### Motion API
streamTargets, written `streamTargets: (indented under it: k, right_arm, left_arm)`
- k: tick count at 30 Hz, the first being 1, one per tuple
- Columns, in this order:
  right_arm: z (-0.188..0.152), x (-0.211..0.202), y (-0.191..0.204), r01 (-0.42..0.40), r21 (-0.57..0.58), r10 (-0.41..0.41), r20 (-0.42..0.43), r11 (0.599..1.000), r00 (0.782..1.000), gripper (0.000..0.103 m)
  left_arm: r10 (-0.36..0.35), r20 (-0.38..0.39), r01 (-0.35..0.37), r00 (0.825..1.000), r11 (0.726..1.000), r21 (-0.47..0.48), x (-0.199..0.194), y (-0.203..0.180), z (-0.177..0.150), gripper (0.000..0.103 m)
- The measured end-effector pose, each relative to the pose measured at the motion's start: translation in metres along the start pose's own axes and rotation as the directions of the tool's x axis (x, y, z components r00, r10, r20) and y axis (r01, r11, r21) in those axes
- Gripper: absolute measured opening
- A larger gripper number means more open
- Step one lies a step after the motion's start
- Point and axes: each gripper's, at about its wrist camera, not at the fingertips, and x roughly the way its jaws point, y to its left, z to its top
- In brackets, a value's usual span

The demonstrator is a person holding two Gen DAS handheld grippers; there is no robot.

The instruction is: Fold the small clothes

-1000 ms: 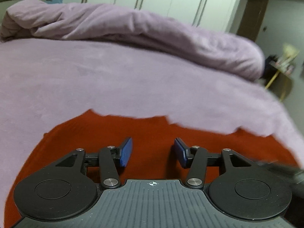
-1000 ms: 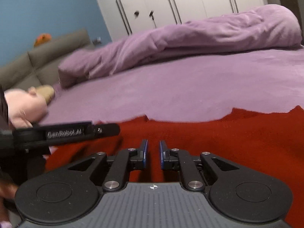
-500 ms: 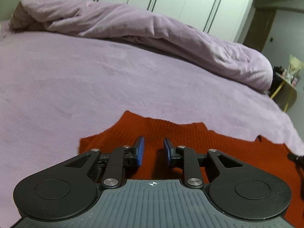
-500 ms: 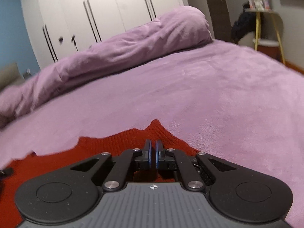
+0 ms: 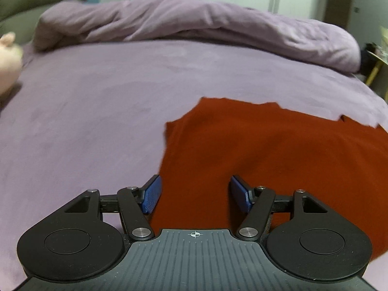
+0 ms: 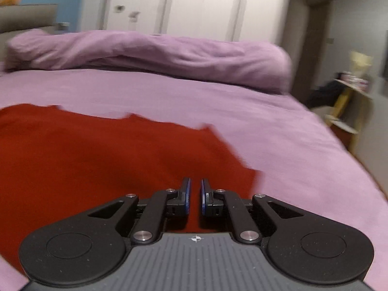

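A dark red knitted garment (image 5: 266, 150) lies spread on the purple bed; in the right wrist view it (image 6: 97, 157) fills the left and middle. My left gripper (image 5: 195, 195) is open and empty, low over the garment's left edge. My right gripper (image 6: 195, 196) has a narrow gap between its blue pads, with red cloth showing in the gap near the garment's right corner. I cannot tell whether it pinches the cloth.
A rolled purple duvet (image 5: 194, 24) lies along the bed's far side. A pink soft toy (image 5: 7, 58) sits at the far left. White wardrobe doors (image 6: 194, 4) stand behind. A yellow-legged side table (image 6: 349, 97) stands off the bed's right.
My left gripper has opened wide and pulled back over the garment's left edge. My right gripper has opened from fully shut to a narrow gap and swung left. The garment lies spread out.
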Motion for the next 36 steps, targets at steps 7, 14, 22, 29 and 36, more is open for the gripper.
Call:
streamTargets:
  k: [7,14,22,29,36]
  right_arm:
    - [0.007,-0.025,-0.014,0.021,0.043,-0.018,-0.066,0.999,0.998,0.006]
    - [-0.007,-0.051,-0.007,-0.031,0.051,0.036,-0.092,0.998,0.995,0.006]
    - [-0.01,-0.057,-0.006,0.074,-0.019,-0.076,-0.133,0.997,0.988,0.006]
    - [-0.011,-0.08,-0.019,-0.032,0.158,0.052,-0.124,0.987,0.991,0.013]
    - [-0.021,-0.083,-0.048,-0.082,0.378,0.134,-0.114,0.922,0.984,0.044]
  left_arm:
    - [0.032,-0.043,-0.031,0.999,0.999,0.033,-0.01,-0.004,0.001,0.067]
    - [-0.006,-0.09,0.008,0.996,1.0,0.028,-0.023,-0.002,-0.003,0.058]
    - [-0.104,-0.117,0.096,0.988,0.993,-0.072,-0.028,0.016,-0.005,0.03]
    - [-0.202,-0.098,0.178,0.975,0.961,-0.21,-0.033,0.047,-0.007,0.011]
    - [-0.29,-0.082,0.259,0.954,0.929,-0.264,-0.045,0.063,-0.023,0.044]
